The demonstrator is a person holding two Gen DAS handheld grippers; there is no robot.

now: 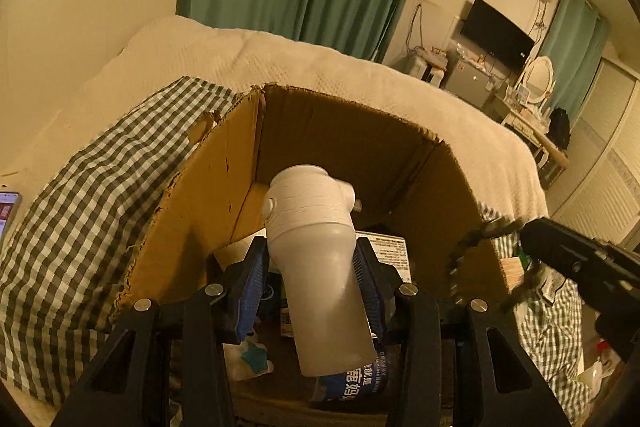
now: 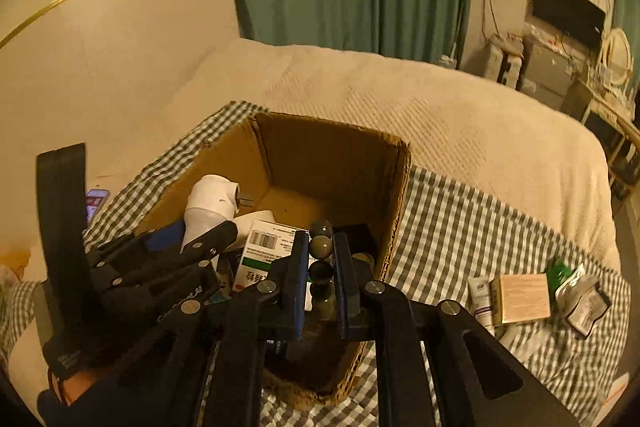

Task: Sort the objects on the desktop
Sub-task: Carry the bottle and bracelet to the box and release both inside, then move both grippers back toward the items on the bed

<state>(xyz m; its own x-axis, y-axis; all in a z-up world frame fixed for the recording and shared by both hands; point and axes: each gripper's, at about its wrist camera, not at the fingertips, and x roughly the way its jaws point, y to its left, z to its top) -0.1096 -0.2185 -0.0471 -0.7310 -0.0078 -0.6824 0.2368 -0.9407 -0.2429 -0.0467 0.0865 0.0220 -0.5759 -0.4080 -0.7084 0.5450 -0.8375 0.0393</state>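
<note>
My left gripper (image 1: 310, 263) is shut on a white bottle with a nozzle cap (image 1: 316, 247) and holds it over the open cardboard box (image 1: 200, 207). The bottle also shows in the right wrist view (image 2: 208, 207), with the left gripper (image 2: 192, 251) around it. My right gripper (image 2: 320, 259) is shut on a string of dark beads (image 2: 321, 247) above the box (image 2: 396, 195); the beads (image 1: 460, 259) hang beside the box's right wall in the left wrist view. A medicine carton (image 2: 264, 251) lies in the box.
The box stands on a green checked cloth (image 2: 460, 227) before a cream bed (image 2: 440, 115). A tan box (image 2: 524, 297), a white tube (image 2: 480, 297) and a silvery packet (image 2: 584, 301) lie on the cloth at right. A phone (image 2: 96, 201) lies at left.
</note>
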